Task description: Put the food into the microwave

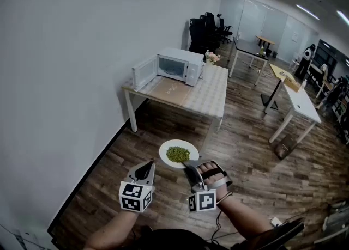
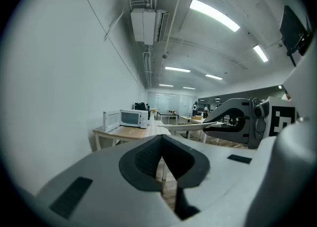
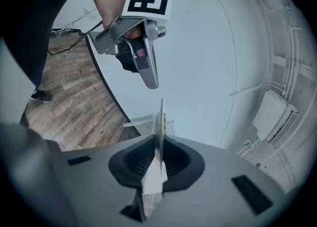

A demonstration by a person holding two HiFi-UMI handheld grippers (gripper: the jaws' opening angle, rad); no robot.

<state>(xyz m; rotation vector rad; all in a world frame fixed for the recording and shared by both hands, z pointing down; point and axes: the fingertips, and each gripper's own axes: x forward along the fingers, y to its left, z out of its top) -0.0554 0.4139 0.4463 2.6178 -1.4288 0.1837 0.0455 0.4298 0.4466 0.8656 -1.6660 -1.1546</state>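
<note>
A white plate point(image 1: 178, 153) of green food hangs level above the wooden floor, and my right gripper point(image 1: 190, 165) is shut on its near rim. In the right gripper view the plate point(image 3: 161, 122) stands edge-on between the jaws of the right gripper point(image 3: 159, 159). My left gripper point(image 1: 148, 168) floats just left of the plate, shut and holding nothing. The white microwave point(image 1: 174, 65) sits at the far end of a table point(image 1: 210, 97), its door point(image 1: 144, 72) swung open to the left. From the left gripper view, the microwave point(image 2: 128, 118) is far ahead.
A white wall point(image 1: 65, 80) runs along the left. Small flowers point(image 1: 211, 57) stand right of the microwave. More desks point(image 1: 299, 102) and black chairs point(image 1: 204, 32) fill the room to the right and back. A bag point(image 1: 284, 146) lies on the floor.
</note>
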